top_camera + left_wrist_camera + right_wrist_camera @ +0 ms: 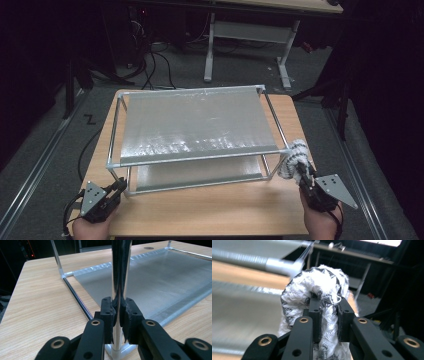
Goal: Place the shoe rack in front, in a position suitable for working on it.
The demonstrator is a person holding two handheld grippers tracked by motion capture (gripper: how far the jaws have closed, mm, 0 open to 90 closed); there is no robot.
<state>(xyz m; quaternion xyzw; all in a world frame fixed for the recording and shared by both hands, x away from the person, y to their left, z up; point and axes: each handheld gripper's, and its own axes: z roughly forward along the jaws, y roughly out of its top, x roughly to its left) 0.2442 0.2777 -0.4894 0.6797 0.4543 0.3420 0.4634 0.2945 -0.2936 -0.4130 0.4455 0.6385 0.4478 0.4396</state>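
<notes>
A two-tier rack (192, 125) of shiny metal tubes with grey mesh shelves stands across the middle of the wooden worktop (210, 210), filling most of the centre of the high view. At the lower left of that view the left gripper (120, 186) sits against the rack's near left corner. In the left gripper view its jaws are pressed onto the upright post (120, 272) that rises through the middle of the frame, just above the white corner joint (117, 350) at the bottom edge; the lower shelf's mesh (160, 280) spreads away to the upper right.

At the lower right of the high view the right gripper (303, 172) is held near the rack's near right corner, a fluffy white cloth with dark markings (292, 159) bunched at its tip, just beside the corner post. The right gripper view shows the jaws pinching this cloth (319, 290), which bulges up in a loop above them in the centre of the frame (the rack behind it, in the upper left, is blurred). Whether the cloth touches the rack cannot be told.
</notes>
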